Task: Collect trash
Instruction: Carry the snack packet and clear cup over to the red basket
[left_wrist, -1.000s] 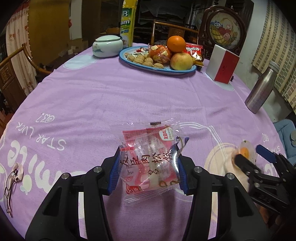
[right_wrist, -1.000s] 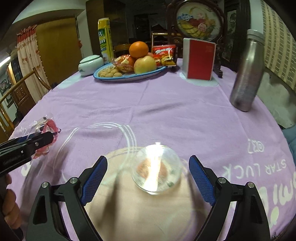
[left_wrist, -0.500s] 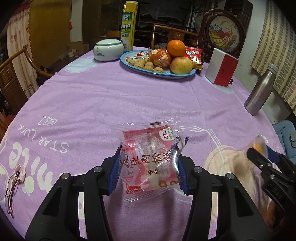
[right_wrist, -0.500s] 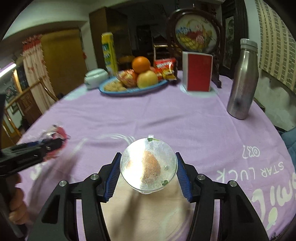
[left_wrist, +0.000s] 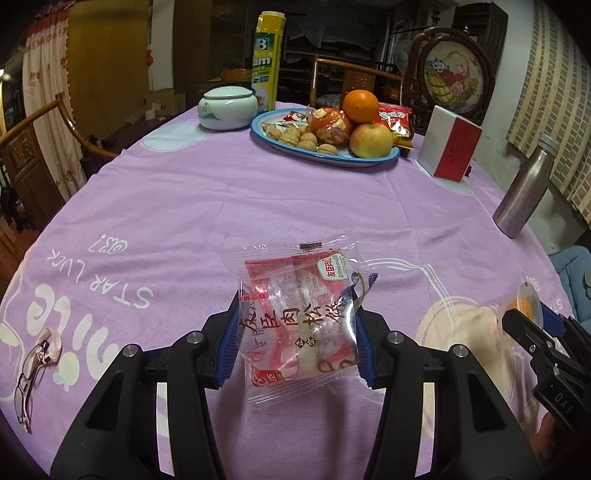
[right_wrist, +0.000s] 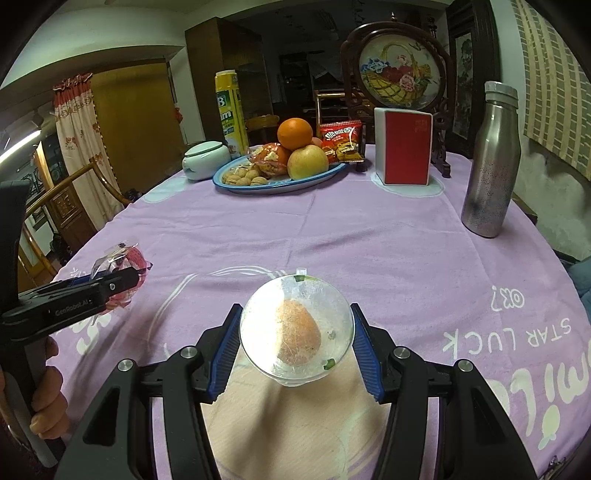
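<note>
My left gripper (left_wrist: 295, 336) is shut on a clear and red snack wrapper (left_wrist: 299, 317) with Chinese print, held above the purple tablecloth (left_wrist: 221, 206). It also shows at the left of the right wrist view (right_wrist: 122, 273). My right gripper (right_wrist: 295, 339) is shut on a clear round plastic cup (right_wrist: 295, 328) with an orange lump inside, lifted off the cloth. That cup shows at the right edge of the left wrist view (left_wrist: 524, 306).
A blue plate (left_wrist: 325, 155) with fruit, walnuts and snack packs stands at the far side. Beside it are a white lidded jar (left_wrist: 227, 107), a yellow can (left_wrist: 267, 62), a red and white box (left_wrist: 448, 147) and a steel bottle (left_wrist: 524, 195). Glasses (left_wrist: 29, 369) lie near left.
My right gripper closed on the clear cup and lifted it off the cloth. My left gripper kept hold of the wrapper and rose slightly.
</note>
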